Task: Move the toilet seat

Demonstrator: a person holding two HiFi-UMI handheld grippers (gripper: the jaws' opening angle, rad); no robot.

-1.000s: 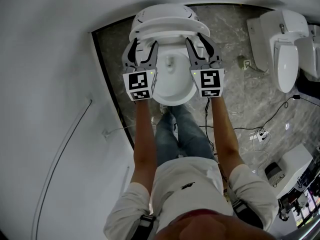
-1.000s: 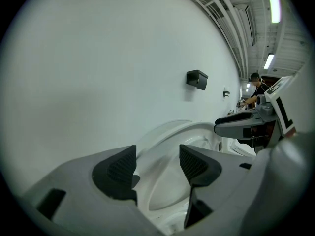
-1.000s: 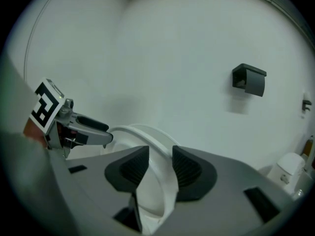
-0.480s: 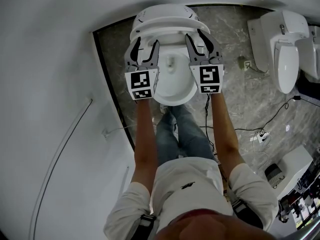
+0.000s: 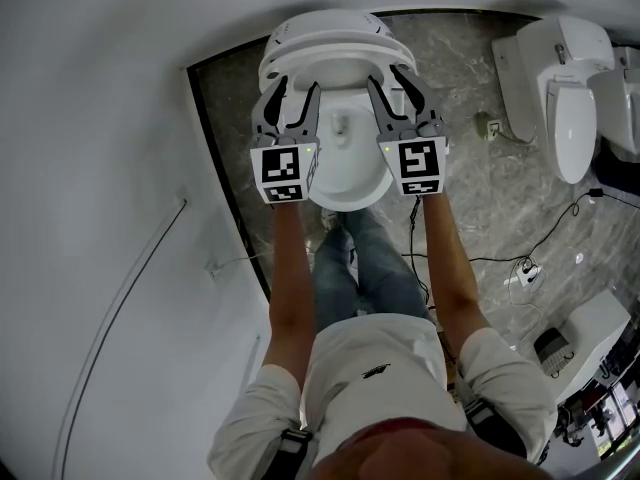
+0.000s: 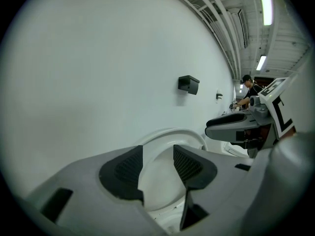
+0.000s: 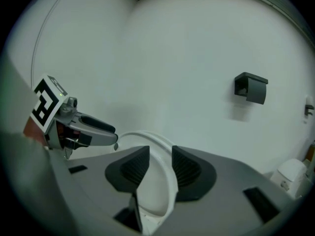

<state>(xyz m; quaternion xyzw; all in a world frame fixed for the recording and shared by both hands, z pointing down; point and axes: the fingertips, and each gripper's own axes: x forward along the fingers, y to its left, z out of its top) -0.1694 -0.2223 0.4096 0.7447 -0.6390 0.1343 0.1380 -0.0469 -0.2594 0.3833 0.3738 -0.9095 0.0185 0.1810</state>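
Note:
A white toilet stands below me, its bowl open and its seat tilted up at the back under the lid. My left gripper straddles the seat's left side. In the left gripper view the seat rim lies between the dark pads; the jaws are closing and I see no firm press. My right gripper is on the seat's right side. In the right gripper view its pads clamp the thin rim.
A white wall runs close along the left, with a black box mounted on it. A second toilet stands at the right on the marble floor. Cables lie at the right. A person works far off.
Both grippers have slid a little farther onto the seat's sides. The left jaws have narrowed around the rim. The right jaws look the same.

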